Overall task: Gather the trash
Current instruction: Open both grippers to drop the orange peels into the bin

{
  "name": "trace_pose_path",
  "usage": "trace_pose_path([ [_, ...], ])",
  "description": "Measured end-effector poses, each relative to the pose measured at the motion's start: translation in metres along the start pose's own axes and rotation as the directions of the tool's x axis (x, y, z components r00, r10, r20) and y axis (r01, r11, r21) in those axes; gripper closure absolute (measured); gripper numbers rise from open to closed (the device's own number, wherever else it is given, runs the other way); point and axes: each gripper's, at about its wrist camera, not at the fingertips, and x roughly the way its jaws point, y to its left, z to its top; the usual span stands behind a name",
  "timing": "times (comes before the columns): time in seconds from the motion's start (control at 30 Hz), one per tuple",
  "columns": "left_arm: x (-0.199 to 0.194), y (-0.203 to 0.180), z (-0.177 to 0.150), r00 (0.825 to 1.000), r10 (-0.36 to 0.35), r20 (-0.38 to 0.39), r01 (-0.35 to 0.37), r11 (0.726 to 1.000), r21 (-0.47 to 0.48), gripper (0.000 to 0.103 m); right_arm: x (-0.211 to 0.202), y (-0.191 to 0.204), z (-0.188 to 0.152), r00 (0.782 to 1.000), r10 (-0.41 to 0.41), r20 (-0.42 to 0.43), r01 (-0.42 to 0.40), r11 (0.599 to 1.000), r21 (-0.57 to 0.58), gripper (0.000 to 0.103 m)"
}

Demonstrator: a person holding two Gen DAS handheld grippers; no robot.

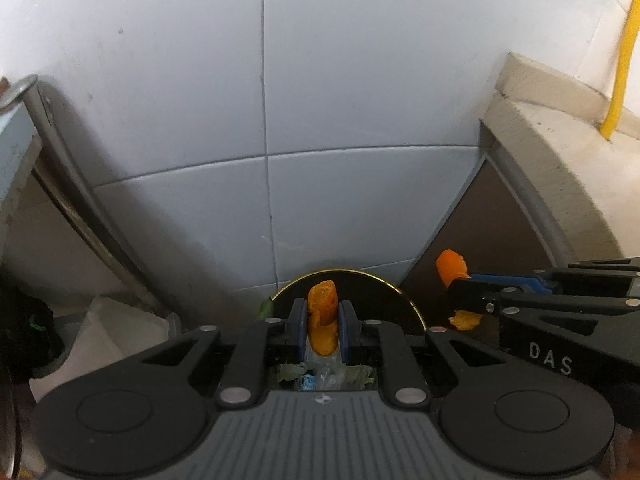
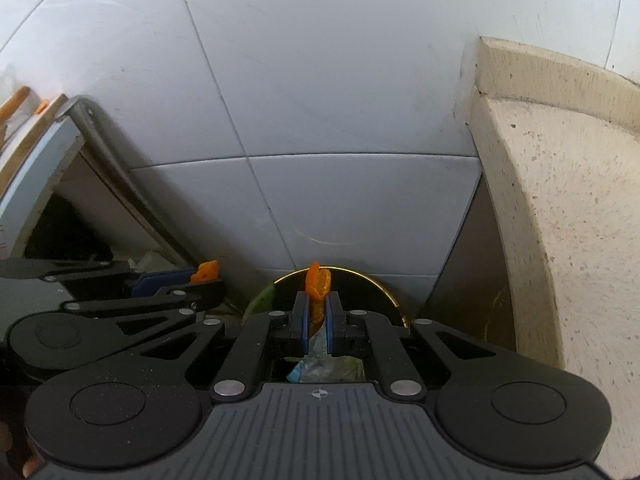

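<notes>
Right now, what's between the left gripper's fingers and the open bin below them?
Only the orange peel piece clamped in the left gripper. Beneath it, the left wrist view shows nothing before the bin and its trash.

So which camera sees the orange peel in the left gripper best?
The left wrist view. There the orange peel sits straight ahead, pinched between the left gripper's blue pads above the bin, its whole curl visible. The right wrist view shows only the peel's tip, far left, poking past the fingers side-on.
</notes>
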Motion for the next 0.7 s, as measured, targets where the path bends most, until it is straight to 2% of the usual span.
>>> trace_pose_path([
  [0.33,0.023,-0.004,-0.004,0.998,0.023,-0.051,-0.024,1.0,-0.008,0.091,0.024,-0.01,-0.002,0.999,-0.01,-0.05,0.01,1.0,0.013,0.091],
  [0.7,0.029,-0.007,-0.002,0.998,0.034,-0.058,-0.034,0.999,-0.005,0.091,0.033,-0.013,-0.002,0.998,-0.004,-0.065,0.005,1.0,0.013,0.091],
])
